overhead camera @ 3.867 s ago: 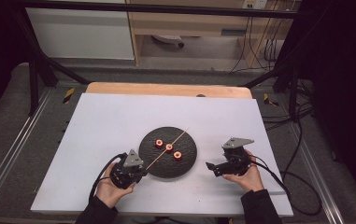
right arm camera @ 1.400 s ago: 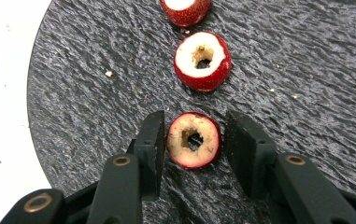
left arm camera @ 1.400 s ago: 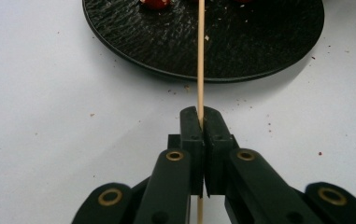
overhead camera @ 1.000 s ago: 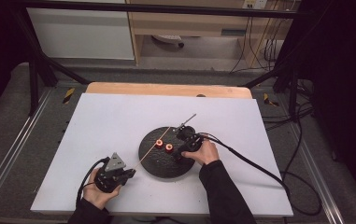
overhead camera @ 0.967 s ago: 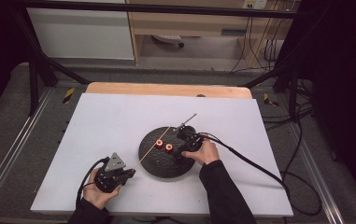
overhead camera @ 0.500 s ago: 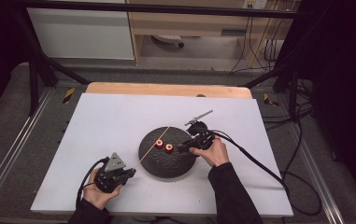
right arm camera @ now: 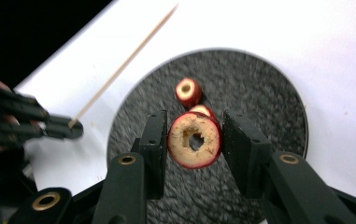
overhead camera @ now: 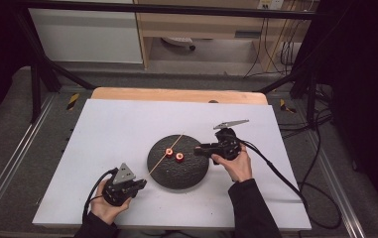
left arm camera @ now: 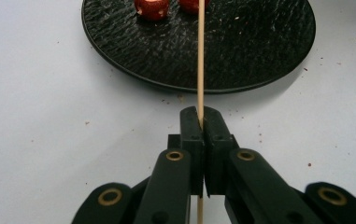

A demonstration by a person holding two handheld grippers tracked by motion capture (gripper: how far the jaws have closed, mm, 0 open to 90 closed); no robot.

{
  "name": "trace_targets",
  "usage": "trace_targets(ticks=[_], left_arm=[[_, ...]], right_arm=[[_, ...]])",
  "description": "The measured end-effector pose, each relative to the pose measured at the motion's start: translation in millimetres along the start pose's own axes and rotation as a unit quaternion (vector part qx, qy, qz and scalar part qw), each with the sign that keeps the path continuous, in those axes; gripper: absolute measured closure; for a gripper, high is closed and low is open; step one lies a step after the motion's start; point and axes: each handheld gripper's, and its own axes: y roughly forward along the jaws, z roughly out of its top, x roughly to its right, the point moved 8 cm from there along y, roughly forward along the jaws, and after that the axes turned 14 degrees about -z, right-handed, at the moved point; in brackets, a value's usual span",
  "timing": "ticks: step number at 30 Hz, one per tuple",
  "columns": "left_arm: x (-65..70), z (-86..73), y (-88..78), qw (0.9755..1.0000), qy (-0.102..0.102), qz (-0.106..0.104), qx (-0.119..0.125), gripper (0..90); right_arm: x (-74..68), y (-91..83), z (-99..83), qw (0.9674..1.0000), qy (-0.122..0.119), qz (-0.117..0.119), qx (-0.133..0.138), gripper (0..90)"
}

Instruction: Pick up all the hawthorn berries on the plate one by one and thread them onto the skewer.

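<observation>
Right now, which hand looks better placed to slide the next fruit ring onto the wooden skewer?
The right. Its gripper already holds a cored red fruit ring above the black plate, hole showing. The left gripper is shut on the skewer, so it probably just steadies it.

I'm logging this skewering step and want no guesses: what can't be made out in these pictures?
- Held fruit ring, high view: too small, hidden at the right gripper.
- Third ring, right gripper view: mostly behind the held ring.
- Skewer tip, left gripper view: cut off by the top edge.
- Plate: blurred there.
</observation>
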Motion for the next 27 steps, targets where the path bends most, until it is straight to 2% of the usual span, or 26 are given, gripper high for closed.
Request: trace_targets(ticks=[5,13,18,27], left_arm=[[2.8,1.6,0.8,0.9999,-0.009,0.002,0.009,88.4],[9.9,4.9,4.5,0.9995,-0.023,0.0,0.022,88.4],[14.3,7.0,5.9,0.9991,-0.029,-0.003,0.03,88.3],[23.5,11.6,9.5,0.9986,-0.031,-0.01,0.042,88.3]], right_arm=[[3.1,-5.9,5.7,0.9974,0.041,0.008,0.059,62.3],[5.0,-6.6,15.7,0.9857,0.091,0.007,0.142,62.3],[4.7,-6.9,24.7,0.975,0.115,0.004,0.19,62.3],[6.1,-8.0,39.4,0.9531,0.146,0.004,0.265,62.4]])
